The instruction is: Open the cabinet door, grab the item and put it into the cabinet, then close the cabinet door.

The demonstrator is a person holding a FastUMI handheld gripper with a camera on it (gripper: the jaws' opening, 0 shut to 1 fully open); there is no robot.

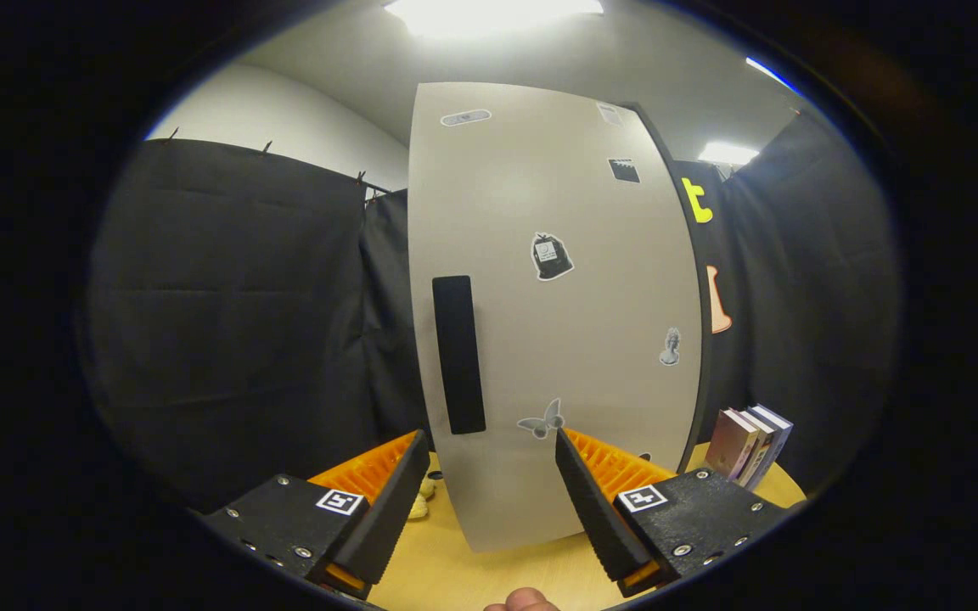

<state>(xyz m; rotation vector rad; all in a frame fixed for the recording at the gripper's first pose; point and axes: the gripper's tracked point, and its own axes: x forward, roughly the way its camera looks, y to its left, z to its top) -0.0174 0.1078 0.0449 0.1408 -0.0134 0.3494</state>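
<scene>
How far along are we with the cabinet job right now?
Nothing looks done yet: the cabinet door appears shut. In hand: the gripper is open and holding nothing, its fingers spread just ahead of the door's lower edge, the black handle beyond them. Left: open the door, grab the item (possibly the small pale thing by the left finger), place it inside, close up.

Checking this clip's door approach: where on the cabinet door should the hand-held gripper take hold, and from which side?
Probably the dark vertical handle near the cabinet door's left edge. It is a tall, narrow bar, so the open hand-held gripper should come straight on, one finger either side. It now sits right of the handle, so shift left first.
</scene>
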